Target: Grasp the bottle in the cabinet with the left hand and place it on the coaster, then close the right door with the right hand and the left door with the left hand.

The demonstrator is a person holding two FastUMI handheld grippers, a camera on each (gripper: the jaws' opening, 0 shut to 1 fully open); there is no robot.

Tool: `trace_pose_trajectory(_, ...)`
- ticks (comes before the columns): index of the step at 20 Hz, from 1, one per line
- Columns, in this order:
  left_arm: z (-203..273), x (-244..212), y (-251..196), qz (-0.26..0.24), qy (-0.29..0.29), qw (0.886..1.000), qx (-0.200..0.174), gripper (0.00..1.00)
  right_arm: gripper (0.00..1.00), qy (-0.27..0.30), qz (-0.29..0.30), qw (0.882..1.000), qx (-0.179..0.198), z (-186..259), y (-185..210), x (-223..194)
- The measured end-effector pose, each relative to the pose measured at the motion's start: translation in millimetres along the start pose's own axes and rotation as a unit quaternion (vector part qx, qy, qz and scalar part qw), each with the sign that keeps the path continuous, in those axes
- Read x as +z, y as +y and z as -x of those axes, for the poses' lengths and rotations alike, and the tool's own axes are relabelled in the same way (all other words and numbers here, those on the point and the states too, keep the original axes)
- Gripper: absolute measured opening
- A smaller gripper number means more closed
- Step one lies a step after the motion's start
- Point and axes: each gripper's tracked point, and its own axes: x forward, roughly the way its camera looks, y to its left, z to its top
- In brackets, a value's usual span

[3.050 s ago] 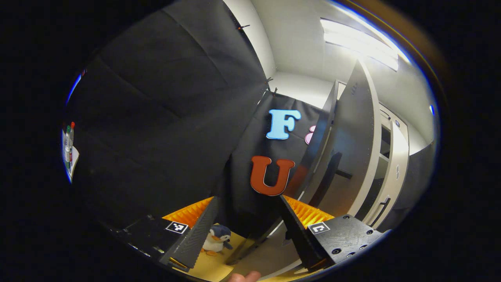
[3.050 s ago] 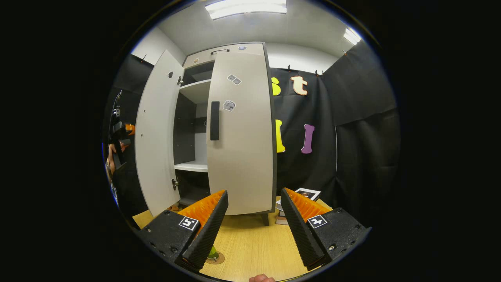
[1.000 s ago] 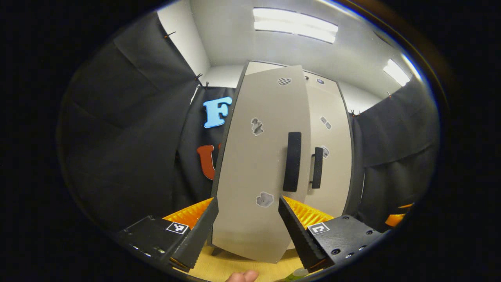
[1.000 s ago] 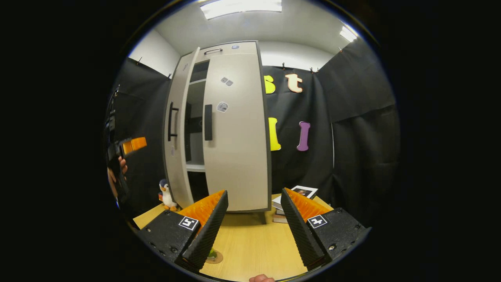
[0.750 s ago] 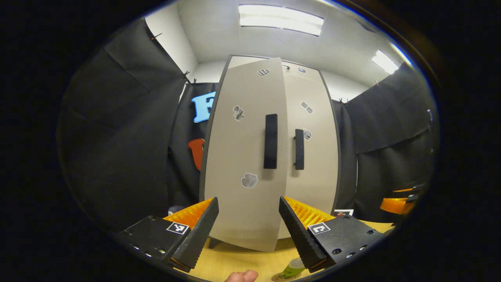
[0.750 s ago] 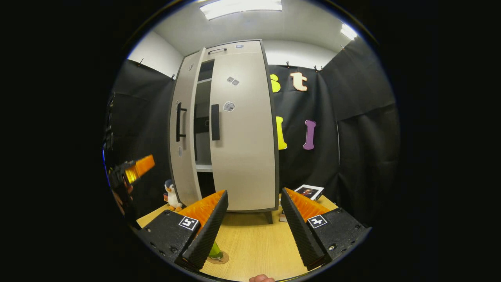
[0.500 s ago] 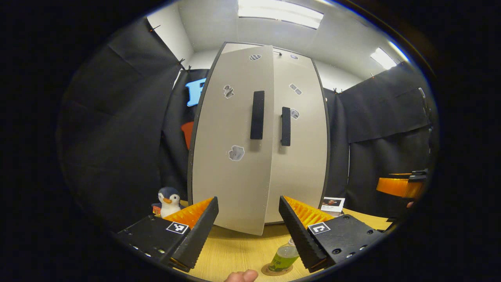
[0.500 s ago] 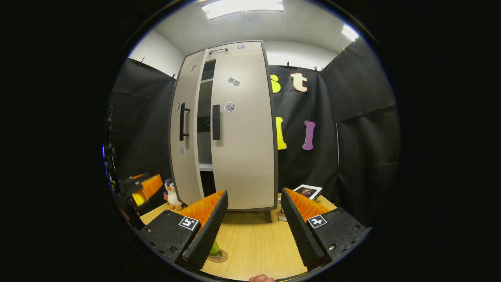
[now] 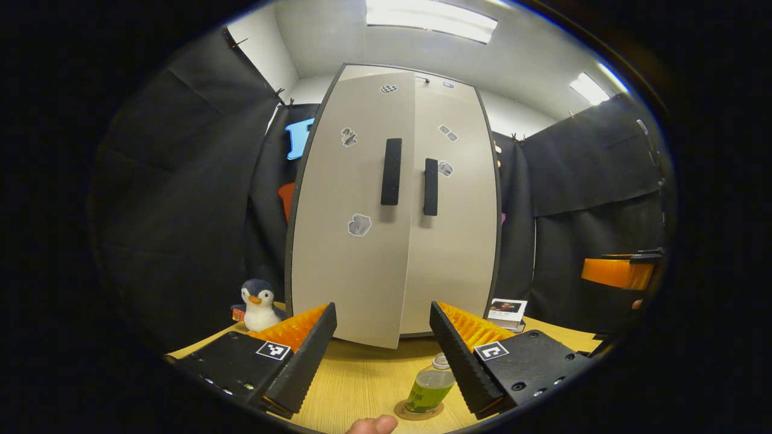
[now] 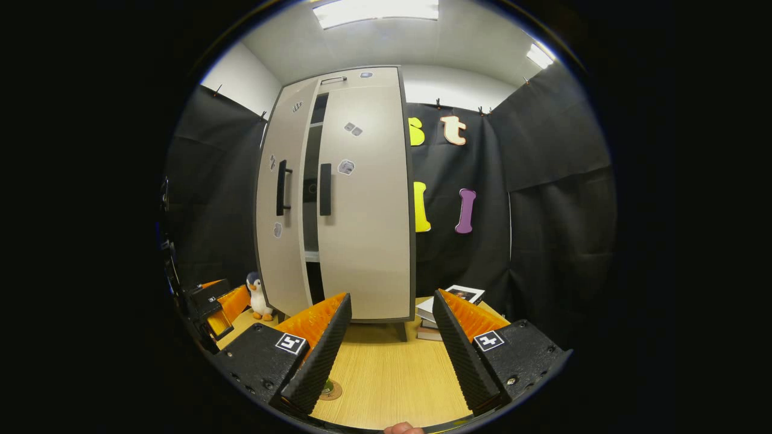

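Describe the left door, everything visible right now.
The left door is a tall, flat, light beige panel that looks like laminate, with a dark edge. A black vertical handle sits near its inner edge, and small stickers dot its face. It is nearly shut but not flush: in the right gripper view a narrow dark gap remains between it and the right door, and its lower corner juts forward. Neither claw touches it.

Penguin plush toy [image 9: 258, 298] upright on the wooden counter [image 9: 356, 386], far left, close to the black cloth wall. Small red-orange item just behind it, too small to identify. Stack of books [image 9: 508, 312] on the counter's right side, top one white with a dark picture. Ceiling light panels [image 9: 431, 17] on overhead.
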Motion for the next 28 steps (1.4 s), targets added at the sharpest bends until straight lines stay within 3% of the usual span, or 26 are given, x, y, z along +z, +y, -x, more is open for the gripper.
trace_pose_trajectory(1, -2, 1, 1, 0.001, -0.001, 1.000, 0.001, 0.99, 0.83, -0.003, 0.001, 1.000, 0.001, 1, 2, 1)
trace_pose_trajectory(2, -2, 2, 2, 0.001, -0.002, 1.000, 0.003, 0.94, 0.83, -0.004, 0.002, 1.000, 0.002, 1, 4, 2)
trace_pose_trajectory(4, -3, 6, 3, 0.001, -0.005, 1.000, 0.004, 0.99, 0.83, -0.005, 0.003, 1.000, 0.005, 3, 7, 2)
trace_pose_trajectory(6, -3, 6, 2, 0.001, -0.006, 1.000, 0.002, 0.94, 0.83, -0.005, 0.004, 1.000, 0.006, 4, 10, 2)
trace_pose_trajectory(8, -3, 6, 3, 0.002, -0.007, 1.000, 0.001, 0.99, 0.83, -0.005, 0.005, 1.000, 0.006, 3, 11, 2)
trace_pose_trajectory(12, 1, 6, 1, 0.001, -0.008, 1.000, -0.002, 0.99, 0.83, -0.006, 0.003, 1.000, 0.005, 3, 11, 2)
trace_pose_trajectory(14, 2, 6, 0, -0.001, -0.008, 1.000, -0.004, 0.90, 0.83, -0.006, 0.001, 1.000, 0.005, 3, 11, 2)
trace_pose_trajectory(16, 2, 8, 2, -0.004, -0.010, 1.000, -0.002, 0.99, 0.83, -0.005, 0.000, 1.000, 0.004, 2, 10, 2)
trace_pose_trajectory(18, 3, 8, 3, -0.005, -0.011, 1.000, -0.002, 0.99, 0.83, -0.007, -0.001, 1.000, 0.003, 4, 10, 2)
trace_pose_trajectory(19, 2, 9, 4, -0.005, -0.011, 1.000, -0.001, 0.95, 0.83, -0.007, -0.002, 1.000, 0.004, 5, 10, 3)
trace_pose_trajectory(21, 4, 9, 4, -0.005, -0.011, 1.000, -0.001, 0.99, 0.83, -0.007, -0.002, 1.000, 0.004, 4, 10, 3)
trace_pose_trajectory(22, 3, 9, 4, -0.005, -0.011, 1.000, -0.001, 0.95, 0.83, -0.007, -0.003, 1.000, 0.004, 3, 10, 3)
trace_pose_trajectory(24, 5, 8, 4, -0.005, -0.009, 1.000, 0.000, 0.95, 0.83, -0.006, -0.003, 1.000, 0.006, 4, 11, 3)
trace_pose_trajectory(25, 5, 9, 4, -0.005, -0.009, 1.000, 0.000, 0.99, 0.83, -0.007, -0.003, 1.000, 0.006, 4, 12, 4)
trace_pose_trajectory(26, 5, 9, 4, -0.004, -0.009, 1.000, 0.001, 0.94, 0.83, -0.007, -0.001, 1.000, 0.006, 4, 12, 4)
trace_pose_trajectory(28, 7, 8, 5, -0.005, -0.007, 1.000, 0.002, 0.95, 0.83, -0.006, -0.001, 1.000, 0.006, 5, 12, 4)
